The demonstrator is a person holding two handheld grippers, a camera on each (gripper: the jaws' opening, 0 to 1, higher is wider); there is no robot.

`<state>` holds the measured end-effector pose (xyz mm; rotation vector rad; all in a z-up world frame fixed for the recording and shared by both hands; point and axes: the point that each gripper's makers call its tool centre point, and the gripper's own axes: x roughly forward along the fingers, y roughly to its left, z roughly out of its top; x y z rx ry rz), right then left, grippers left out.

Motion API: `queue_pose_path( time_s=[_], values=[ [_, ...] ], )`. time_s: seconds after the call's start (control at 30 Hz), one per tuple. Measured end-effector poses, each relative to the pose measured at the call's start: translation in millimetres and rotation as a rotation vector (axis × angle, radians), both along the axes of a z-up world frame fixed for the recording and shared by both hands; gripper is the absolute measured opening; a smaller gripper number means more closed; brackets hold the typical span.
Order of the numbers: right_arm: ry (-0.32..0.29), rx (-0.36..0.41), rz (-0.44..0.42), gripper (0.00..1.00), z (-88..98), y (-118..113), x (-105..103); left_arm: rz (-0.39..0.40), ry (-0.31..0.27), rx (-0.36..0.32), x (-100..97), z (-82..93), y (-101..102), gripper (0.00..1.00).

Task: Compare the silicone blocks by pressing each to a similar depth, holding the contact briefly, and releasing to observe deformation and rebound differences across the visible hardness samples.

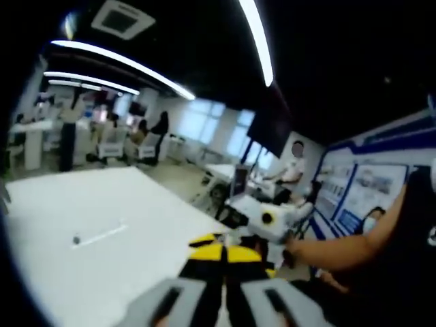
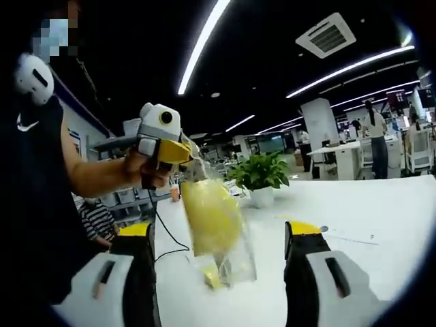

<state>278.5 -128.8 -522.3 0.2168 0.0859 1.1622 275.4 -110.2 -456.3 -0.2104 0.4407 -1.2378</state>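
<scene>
Yellow block [image 2: 211,216] in clear bag [image 2: 228,262] hung from L gripper [image 2: 178,155], jaws clamped on bag top. R gripper [image 2: 218,255] jaws stood apart, either side of bag over white table [image 2: 381,218].

Bright ceiling strip lights [image 1: 257,37], soft blur, fisheye-warped edges.

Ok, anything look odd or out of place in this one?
Yes: in the right gripper view a yellow piece sits inside a clear bag that dangles in the air from the left gripper, rather than lying on the white table where it could be pressed.
</scene>
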Motion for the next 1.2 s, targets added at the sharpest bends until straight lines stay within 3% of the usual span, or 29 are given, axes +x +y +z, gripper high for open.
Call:
queue_pose_path(
  time_s=[0.3, 0.4, 0.43, 0.6, 0.77, 0.83, 0.9, 0.97, 1.1, 1.17, 1.2],
  values=[
    [-0.003, 0.035, 0.084, 0.45, 6.0, 19.1, -10.5, -0.001, 0.000, -0.028, -12.3, 8.9, 2.4, 0.00],
    [-0.003, 0.064, 0.126, 0.31, 11.3, 21.9, -17.1, -0.005, 0.002, -0.035, -14.8, 11.5, 2.6, 0.00],
    [0.026, 0.080, 0.154, 0.29, 12.5, 23.7, -21.7, -0.003, -0.002, -0.035, -15.4, 12.3, 3.2, 0.00],
    [0.057, 0.063, 0.178, 0.19, 12.3, 26.8, -25.7, 0.000, -0.005, -0.036, -17.3, 10.2, 6.0, 0.00],
    [0.099, 0.004, 0.188, 0.11, 7.7, 29.1, -28.6, 0.003, 0.004, -0.045, -17.3, 6.2, 10.0, 0.00],
    [0.182, -0.010, 0.201, 0.09, 5.8, 30.2, -31.6, 0.001, 0.013, -0.045, -18.3, 4.0, 12.7, 0.00],
    [0.177, -0.029, 0.198, 0.07, 6.4, 32.1, -31.4, -0.001, -0.006, -0.041, -19.4, 3.2, 14.9, 0.00],
    [0.234, -0.042, 0.209, 0.06, 4.9, 32.7, -33.2, 0.003, -0.015, -0.039, -18.9, 2.6, 16.2, 0.00],
    [0.241, -0.074, 0.199, 0.04, 2.4, 34.7, -32.4, 0.008, -0.028, -0.015, -16.4, -0.8, 19.3, 0.00],
    [0.296, -0.038, 0.222, 0.03, 4.0, 35.1, -35.0, 0.013, -0.028, -0.023, -15.5, 0.3, 19.5, 0.00],
    [0.282, -0.044, 0.216, 0.03, 3.7, 34.9, -34.0, 0.013, -0.060, -0.022, -15.1, 1.3, 19.2, 0.00]
  ],
)
